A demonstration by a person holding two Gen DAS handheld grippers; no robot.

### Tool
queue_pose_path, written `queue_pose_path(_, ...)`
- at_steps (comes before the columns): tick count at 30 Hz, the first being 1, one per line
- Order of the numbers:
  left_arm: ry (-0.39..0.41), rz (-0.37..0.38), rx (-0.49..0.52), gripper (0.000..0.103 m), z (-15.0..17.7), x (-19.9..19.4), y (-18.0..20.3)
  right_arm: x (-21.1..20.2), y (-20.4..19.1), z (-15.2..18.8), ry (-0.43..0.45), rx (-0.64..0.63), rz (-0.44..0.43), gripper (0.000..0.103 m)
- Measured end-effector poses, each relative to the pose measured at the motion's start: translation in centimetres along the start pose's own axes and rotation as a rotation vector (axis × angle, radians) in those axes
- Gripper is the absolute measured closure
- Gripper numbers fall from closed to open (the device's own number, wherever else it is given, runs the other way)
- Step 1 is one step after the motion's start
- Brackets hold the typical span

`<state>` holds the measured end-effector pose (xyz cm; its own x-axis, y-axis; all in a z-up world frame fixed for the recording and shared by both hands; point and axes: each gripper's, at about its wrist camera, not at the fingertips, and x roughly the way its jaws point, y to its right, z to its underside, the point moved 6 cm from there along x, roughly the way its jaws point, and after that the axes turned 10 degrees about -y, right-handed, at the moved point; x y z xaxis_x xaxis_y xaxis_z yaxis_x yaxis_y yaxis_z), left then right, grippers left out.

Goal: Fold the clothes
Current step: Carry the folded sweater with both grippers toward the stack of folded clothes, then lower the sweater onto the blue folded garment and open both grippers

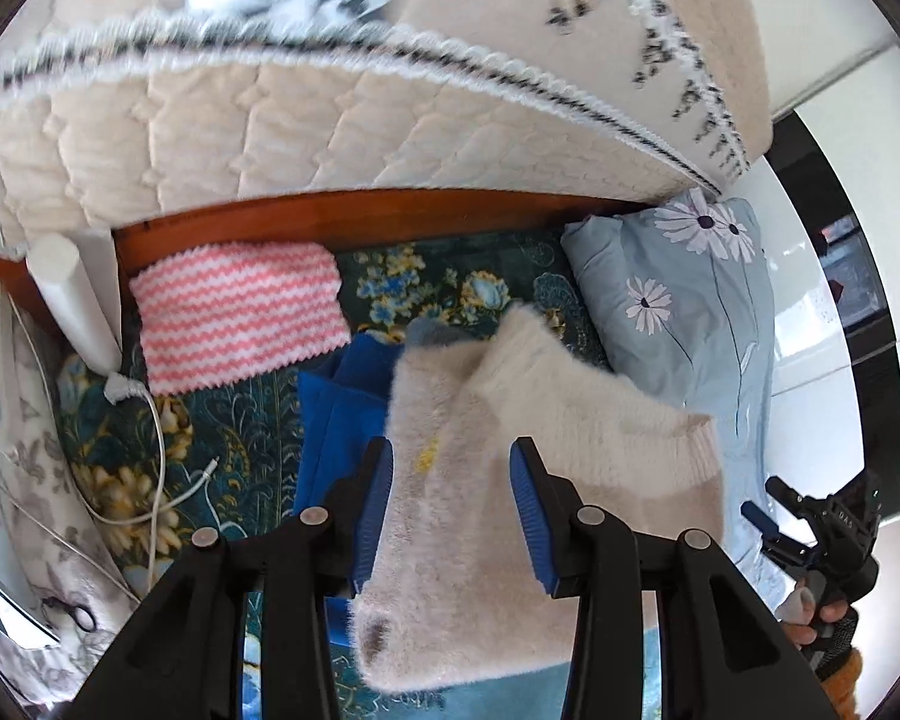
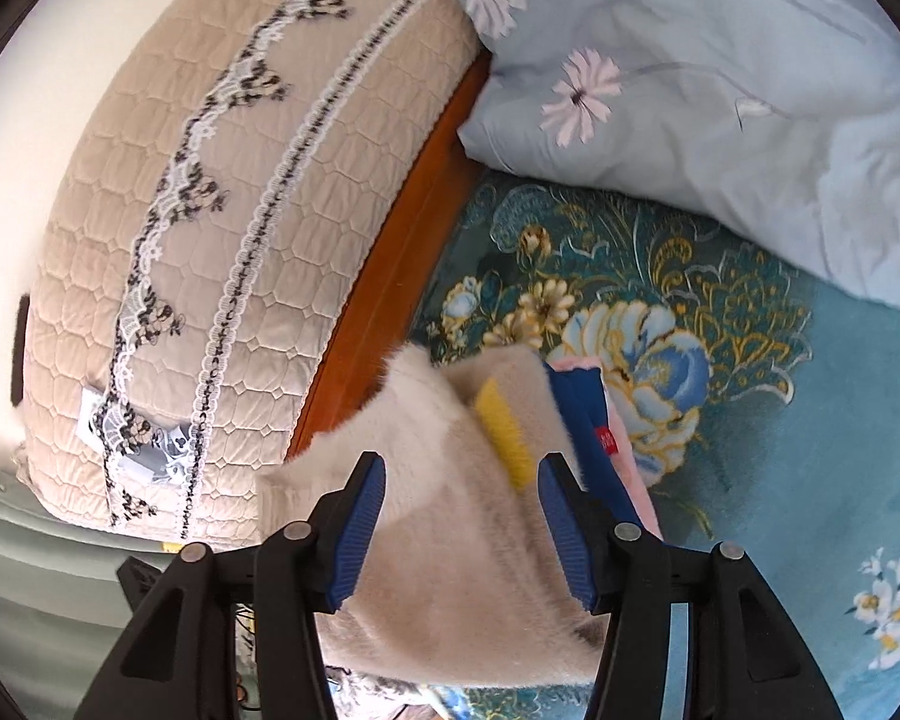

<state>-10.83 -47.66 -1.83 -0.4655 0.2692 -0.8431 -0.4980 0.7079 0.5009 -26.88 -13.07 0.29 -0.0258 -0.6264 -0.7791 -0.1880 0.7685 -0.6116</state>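
Note:
A cream fuzzy garment (image 1: pixel 546 420) lies folded on the teal floral bedspread (image 1: pixel 450 282), partly on top of a blue garment (image 1: pixel 342 408). My left gripper (image 1: pixel 453 450) is open, with its blue pads on either side of the cream fabric below. The right wrist view shows the same cream garment (image 2: pixel 438 480) with a yellow patch (image 2: pixel 504 426), and the blue garment (image 2: pixel 576 408) beside it. My right gripper (image 2: pixel 462 462) is open over the cream garment. The left wrist view also catches the right gripper (image 1: pixel 762 498) at the far right, held in a hand.
A pink-and-white striped cloth (image 1: pixel 240 312) lies near the wooden bed frame (image 1: pixel 330 222). A quilted cream headboard cushion (image 2: pixel 210 210) rises behind. A light blue flowered pillow (image 2: pixel 720 90) sits on the bedspread (image 2: pixel 750 420). A white cable (image 1: pixel 156 450) trails at the left.

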Motion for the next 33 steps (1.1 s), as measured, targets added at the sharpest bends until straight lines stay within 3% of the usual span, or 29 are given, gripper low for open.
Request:
queue_pose_path(5,-0.016,0.015,0.137,0.062,1.8,-0.4,3.5,1.5,-3.8,2.4,-0.034,-0.148,0.063,0.046)
queue_pose_path(10,-0.092,-0.013,0.195,0.062,3.7,2.1,4.1,5.7,-5.3,5.9,-0.179,-0.289,0.143,0.046)
queue_pose_path(16,-0.141,-0.04,0.14,0.062,2.5,5.2,1.7,6.6,-3.6,4.1,-0.147,-0.225,0.16,0.046)
queue_pose_path(33,-0.177,-0.021,0.149,0.062,0.1,9.6,1.2,12.4,-1.1,1.9,-0.18,-0.176,0.177,0.044)
